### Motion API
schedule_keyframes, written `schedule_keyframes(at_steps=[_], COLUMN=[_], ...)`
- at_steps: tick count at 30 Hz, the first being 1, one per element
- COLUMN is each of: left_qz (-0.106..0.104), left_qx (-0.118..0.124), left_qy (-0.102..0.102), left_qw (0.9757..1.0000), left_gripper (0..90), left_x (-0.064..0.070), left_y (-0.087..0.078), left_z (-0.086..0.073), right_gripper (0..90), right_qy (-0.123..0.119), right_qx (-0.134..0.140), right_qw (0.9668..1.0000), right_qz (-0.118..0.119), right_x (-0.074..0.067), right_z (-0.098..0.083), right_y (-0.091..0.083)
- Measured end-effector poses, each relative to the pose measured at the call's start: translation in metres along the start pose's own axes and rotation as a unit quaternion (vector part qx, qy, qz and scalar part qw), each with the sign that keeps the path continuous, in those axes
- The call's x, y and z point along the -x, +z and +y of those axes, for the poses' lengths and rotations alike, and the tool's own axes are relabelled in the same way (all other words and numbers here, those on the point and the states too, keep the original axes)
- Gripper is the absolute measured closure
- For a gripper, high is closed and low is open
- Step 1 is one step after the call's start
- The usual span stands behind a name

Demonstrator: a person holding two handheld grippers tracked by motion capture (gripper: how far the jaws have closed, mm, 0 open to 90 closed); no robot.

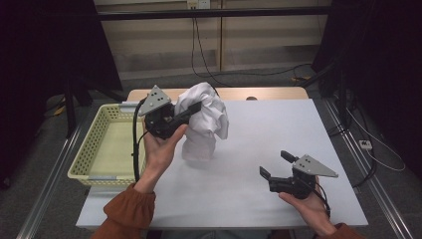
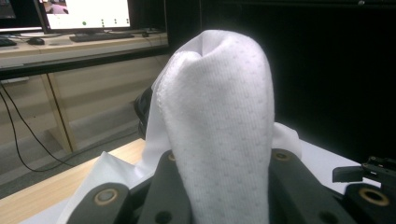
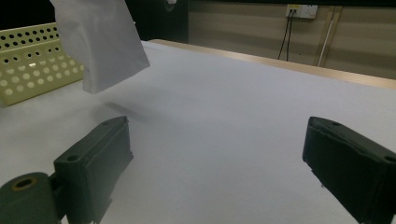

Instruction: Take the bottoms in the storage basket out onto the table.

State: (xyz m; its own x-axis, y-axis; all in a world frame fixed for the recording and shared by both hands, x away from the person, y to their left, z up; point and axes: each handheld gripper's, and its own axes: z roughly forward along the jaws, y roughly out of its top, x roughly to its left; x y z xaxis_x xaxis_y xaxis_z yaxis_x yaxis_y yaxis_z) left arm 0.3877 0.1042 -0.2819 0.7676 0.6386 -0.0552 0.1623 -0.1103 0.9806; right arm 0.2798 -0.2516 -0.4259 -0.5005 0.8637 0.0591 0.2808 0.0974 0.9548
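A flat white rectangular tabletop point(image 1: 278, 149) carries the scene; along its far edge a strip of light wooden board point(image 1: 268, 93) shows beyond the white surface. At the table's left edge rests a pale yellow perforated plastic basket point(image 1: 87, 149), rectangular, with a grey handle on its near and far rims. A soft shadow lies on the white surface right of the basket.

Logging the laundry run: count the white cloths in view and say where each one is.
1. The white cloth hangs bunched in the left claw, lifted over the table just right of the yellow basket. The basket's visible floor looks bare, though its near wall could hide something.
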Motion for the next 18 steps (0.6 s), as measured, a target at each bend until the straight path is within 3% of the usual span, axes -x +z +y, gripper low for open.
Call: schedule_keyframes(at_steps=[18], left_qz=[0.010], left_qx=[-0.037], left_qy=[-0.005], left_qw=[0.9992], left_gripper=[79.4], left_x=[-0.007], left_y=[0.016], left_z=[-0.019], right_gripper=[7.4], right_qy=[-0.003], right_qx=[-0.002], right_qw=[1.0000], right_qz=[0.001], right_x=[0.000], right_z=[0.000], right_y=[0.000])
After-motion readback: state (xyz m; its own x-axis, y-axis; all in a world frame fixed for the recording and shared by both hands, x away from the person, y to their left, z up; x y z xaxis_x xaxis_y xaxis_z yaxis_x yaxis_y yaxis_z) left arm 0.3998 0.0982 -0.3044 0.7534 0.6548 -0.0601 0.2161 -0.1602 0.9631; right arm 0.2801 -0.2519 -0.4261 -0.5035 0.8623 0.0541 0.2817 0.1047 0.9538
